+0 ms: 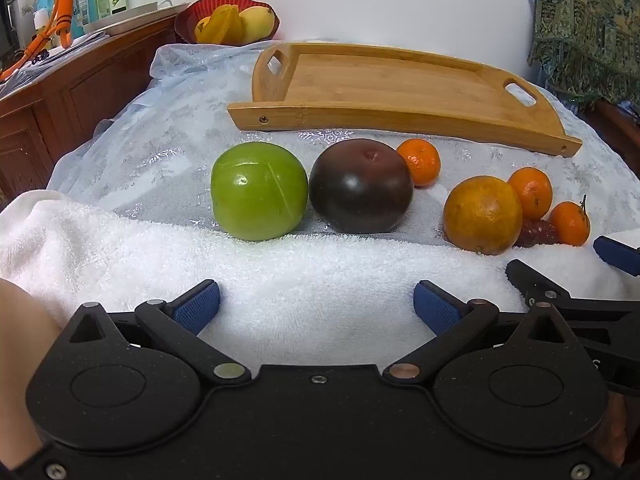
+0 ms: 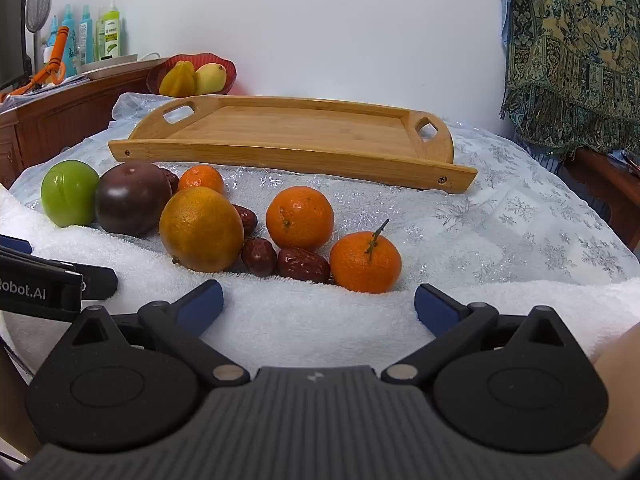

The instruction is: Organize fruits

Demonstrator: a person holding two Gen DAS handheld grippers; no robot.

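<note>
Both tools stand wide open and hold nothing: the left tool (image 1: pixel 317 306) hangs over the white towel (image 1: pixel 280 280) in front of the green fruit (image 1: pixel 259 191) and the dark purple fruit (image 1: pixel 361 186), which touch each other, and the right tool (image 2: pixel 319 306) hangs over the same towel (image 2: pixel 304 316) before the orange group. All the fruits lie on the table, at the far edge of the towel and on the shiny snowflake cloth (image 2: pixel 500 216), and none is in the wooden tray (image 2: pixel 288 128), which stands just behind them on the cloth. The right view shows what the left one hides: three red dates (image 2: pixel 303 264) lie between the big orange (image 2: pixel 201 230) and the stemmed mandarin (image 2: pixel 365 262), a second mandarin (image 2: pixel 299 218) lies behind them, and a third mandarin (image 2: pixel 200 179) sits behind the big orange. In the left view only a small part of one date (image 1: pixel 536 233) shows beside the big orange (image 1: pixel 483 215), and the third mandarin (image 1: pixel 419 162) peeks from behind the dark fruit. Each view catches the other tool at its edge: the right tool's blue fingers (image 1: pixel 618 255) at the right border of the left view, the left tool's black body at the left border of the right view. At the back, near the wall, a red bowl (image 2: pixel 216 65) holds yellow fruits, and bottles (image 2: pixel 109 32) stand on a wooden cabinet (image 2: pixel 60 120).
</note>
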